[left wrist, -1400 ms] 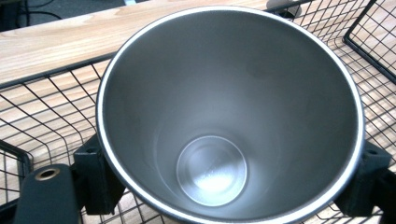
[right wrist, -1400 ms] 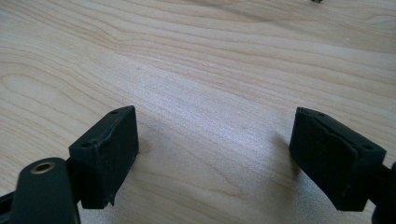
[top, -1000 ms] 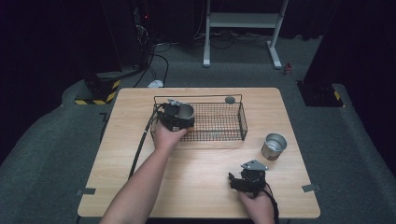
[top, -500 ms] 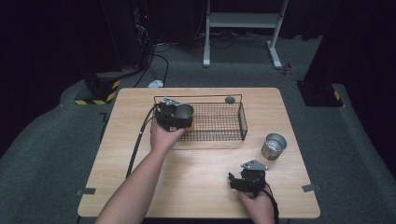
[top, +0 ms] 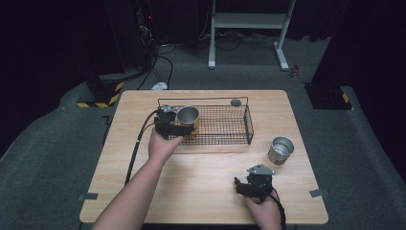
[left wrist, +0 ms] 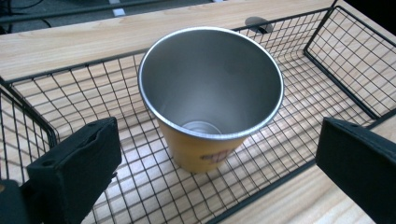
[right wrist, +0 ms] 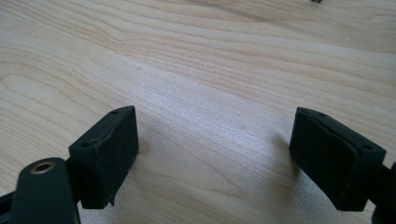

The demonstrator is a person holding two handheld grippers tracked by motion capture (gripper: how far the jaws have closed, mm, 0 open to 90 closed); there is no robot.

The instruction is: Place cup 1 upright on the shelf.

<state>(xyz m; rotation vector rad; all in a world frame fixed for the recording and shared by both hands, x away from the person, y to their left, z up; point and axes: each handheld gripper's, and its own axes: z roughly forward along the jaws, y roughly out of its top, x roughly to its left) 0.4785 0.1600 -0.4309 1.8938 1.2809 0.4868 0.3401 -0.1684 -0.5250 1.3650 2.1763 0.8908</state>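
Left tool [left wrist: 205, 172]: jaws now spread wide, clear of the steel cup with the orange-yellow outer wall [left wrist: 210, 93], which a second ago sat at the tool. Cup stands upright on its own at the left end of the black wire basket [top: 225, 139]. Placement looks done. Right tool [right wrist: 215, 154] rests open and empty on the light wooden counter [right wrist: 196, 60]; a second steel cup [top: 280, 150] waits right of the basket.

Your yellow steel-lined cup [left wrist: 210, 102] stands upright in the black wire basket's [top: 225, 125] left end; the plain steel cup [top: 280, 150] sits on the wooden worktop [top: 206, 167], right of that basket
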